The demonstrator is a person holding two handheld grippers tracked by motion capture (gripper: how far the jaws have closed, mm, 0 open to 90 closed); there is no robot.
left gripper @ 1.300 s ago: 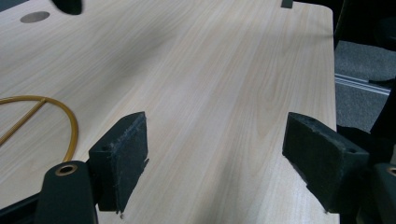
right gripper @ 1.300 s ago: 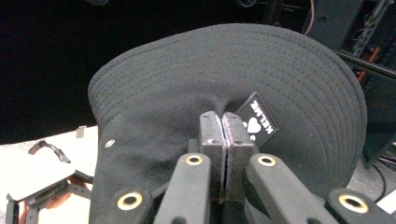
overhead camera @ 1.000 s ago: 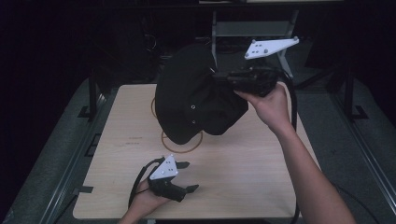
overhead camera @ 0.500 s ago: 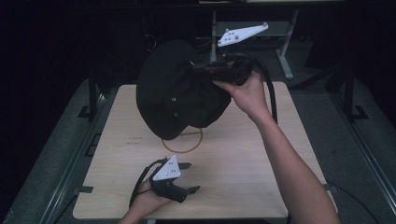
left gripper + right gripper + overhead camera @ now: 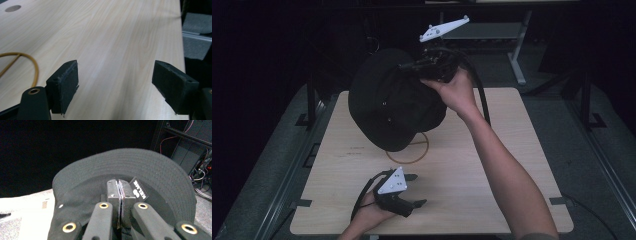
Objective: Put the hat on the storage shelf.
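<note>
Right claw [image 5: 119,202]: my jaws are pressed together on the black fabric of the hat [image 5: 394,105], lifted clear above the table [image 5: 522,150].
Hat relative to right claw: it hangs from my jaw tips and spreads out ahead of them; in the right gripper view its stitched brim [image 5: 140,160] arches just beyond the pads.
Right gripper view, particular detail: a small black label [image 5: 138,190] with white lettering sits right beside my jaws (the high view does not resolve it).
High view, particular detail: the hat's dark bulk droops below and to the left of my right claw [image 5: 412,65], over a yellow ring [image 5: 414,150] drawn on the table.
Left claw [image 5: 115,85]: my jaws stand wide apart with nothing between them, low over bare wood.
Left claw, high view: my left claw [image 5: 404,200] rests at the near table edge, well apart from the hat.
Left gripper view, particular detail: part of the yellow ring [image 5: 30,65] lies just beside my left jaw.
</note>
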